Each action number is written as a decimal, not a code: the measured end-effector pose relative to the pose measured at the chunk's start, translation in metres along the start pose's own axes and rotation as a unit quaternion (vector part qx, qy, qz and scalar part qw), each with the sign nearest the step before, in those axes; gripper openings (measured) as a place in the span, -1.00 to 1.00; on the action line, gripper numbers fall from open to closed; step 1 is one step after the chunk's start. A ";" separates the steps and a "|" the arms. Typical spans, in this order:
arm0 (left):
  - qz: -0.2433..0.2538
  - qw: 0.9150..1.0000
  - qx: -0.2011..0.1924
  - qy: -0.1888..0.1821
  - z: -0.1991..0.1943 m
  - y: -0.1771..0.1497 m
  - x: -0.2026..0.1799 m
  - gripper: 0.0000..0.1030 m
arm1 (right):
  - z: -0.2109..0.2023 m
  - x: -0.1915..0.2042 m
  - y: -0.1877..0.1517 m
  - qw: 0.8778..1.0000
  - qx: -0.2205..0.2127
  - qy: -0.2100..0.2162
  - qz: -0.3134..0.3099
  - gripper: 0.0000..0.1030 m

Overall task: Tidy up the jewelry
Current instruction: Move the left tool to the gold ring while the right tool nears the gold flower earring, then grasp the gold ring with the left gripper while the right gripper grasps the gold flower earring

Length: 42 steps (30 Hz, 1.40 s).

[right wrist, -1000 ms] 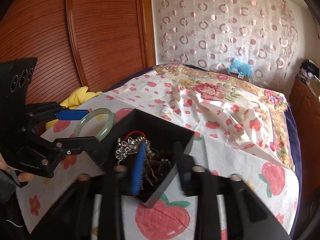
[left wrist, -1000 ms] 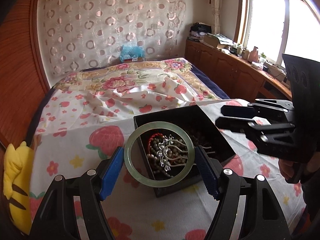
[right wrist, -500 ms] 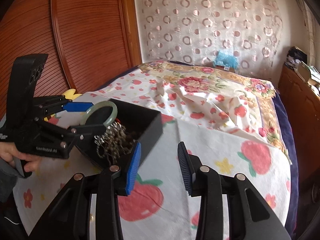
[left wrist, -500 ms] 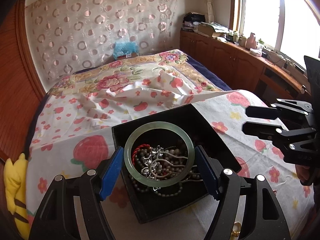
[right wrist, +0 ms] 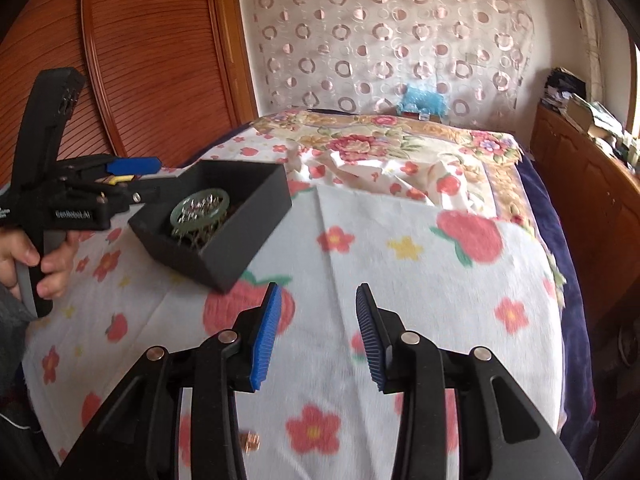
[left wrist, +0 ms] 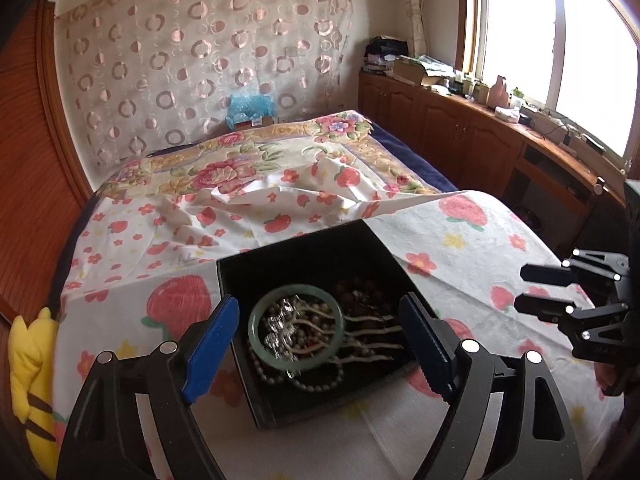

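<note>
A black open box [left wrist: 312, 264] of tangled beads and silver pieces sits on the strawberry-print sheet. A pale green bangle [left wrist: 254, 330] lies flat on top of the jewelry inside it. My left gripper [left wrist: 318, 306] hovers over the box, its jaws opening, the blue pads well clear of the bangle on both sides. In the right wrist view the box [right wrist: 248, 232] and bangle [right wrist: 176, 216] are at the left, with the left gripper [right wrist: 140, 182] above them. My right gripper [right wrist: 318, 289] stands open over bare sheet, right of the box, holding nothing.
A small copper-coloured piece [right wrist: 250, 440] lies on the sheet under the right gripper. A yellow plush toy [left wrist: 28, 360] sits at the bed's left edge. Rumpled bedding [left wrist: 304, 188] lies beyond the box, and wooden cabinets [left wrist: 460, 132] run along the right.
The bangle has left the left gripper's pads and now lies in the box; those jaws have widened. The right gripper has swung right, away from the box.
</note>
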<state>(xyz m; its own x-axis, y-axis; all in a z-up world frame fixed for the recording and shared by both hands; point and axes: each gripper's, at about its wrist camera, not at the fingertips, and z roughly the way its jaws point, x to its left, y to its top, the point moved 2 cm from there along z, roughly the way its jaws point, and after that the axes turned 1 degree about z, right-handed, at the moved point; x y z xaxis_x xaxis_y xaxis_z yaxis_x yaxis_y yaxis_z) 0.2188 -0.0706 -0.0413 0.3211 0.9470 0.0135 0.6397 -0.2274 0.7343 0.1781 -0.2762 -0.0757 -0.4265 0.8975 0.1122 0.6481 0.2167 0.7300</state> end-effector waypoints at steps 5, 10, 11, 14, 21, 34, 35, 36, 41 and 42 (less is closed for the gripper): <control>-0.014 1.000 -0.008 -0.014 -0.029 -0.024 -0.009 0.53 | -0.016 0.005 -0.024 1.000 0.007 0.001 0.009 -0.20; -0.022 1.000 -0.001 -0.022 -0.045 -0.052 -0.017 0.53 | -0.021 0.017 -0.046 1.000 0.023 0.007 0.006 -0.20; -0.021 1.000 0.003 -0.022 -0.046 -0.058 -0.020 0.53 | -0.020 0.019 -0.050 1.000 0.028 0.008 0.003 -0.20; -0.016 0.999 0.017 -0.029 -0.045 -0.071 -0.028 0.53 | -0.014 0.029 -0.062 0.998 0.052 0.018 -0.012 -0.20; 0.012 0.998 0.052 -0.041 -0.033 -0.095 -0.049 0.40 | -0.006 0.044 -0.072 0.996 0.075 -0.010 -0.052 -0.66; 0.068 0.993 0.091 -0.043 -0.015 -0.113 -0.087 -0.09 | -0.025 0.043 -0.070 0.997 0.055 -0.006 -0.054 -0.67; 0.071 0.992 0.092 -0.043 -0.014 -0.113 -0.089 -0.11 | -0.026 0.044 -0.069 0.997 0.053 -0.006 -0.055 -0.67; 0.071 0.992 0.092 -0.044 -0.013 -0.112 -0.089 -0.15 | -0.028 0.044 -0.068 0.997 0.051 -0.005 -0.056 -0.67; 0.071 0.992 0.090 -0.060 -0.014 -0.110 -0.094 -0.64 | -0.030 0.046 -0.064 0.997 0.045 -0.003 -0.058 -0.67; 0.071 0.992 0.090 -0.059 -0.013 -0.108 -0.094 -0.64 | -0.030 0.045 -0.063 0.997 0.044 -0.004 -0.058 -0.67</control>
<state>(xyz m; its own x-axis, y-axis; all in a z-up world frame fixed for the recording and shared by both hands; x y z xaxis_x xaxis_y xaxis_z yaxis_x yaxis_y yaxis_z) 0.1105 -0.1317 -0.1131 0.4904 0.8712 0.0207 0.6929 -0.4042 0.5971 0.0987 -0.2607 -0.0965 -0.4973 0.8672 0.0250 0.6479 0.3521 0.6755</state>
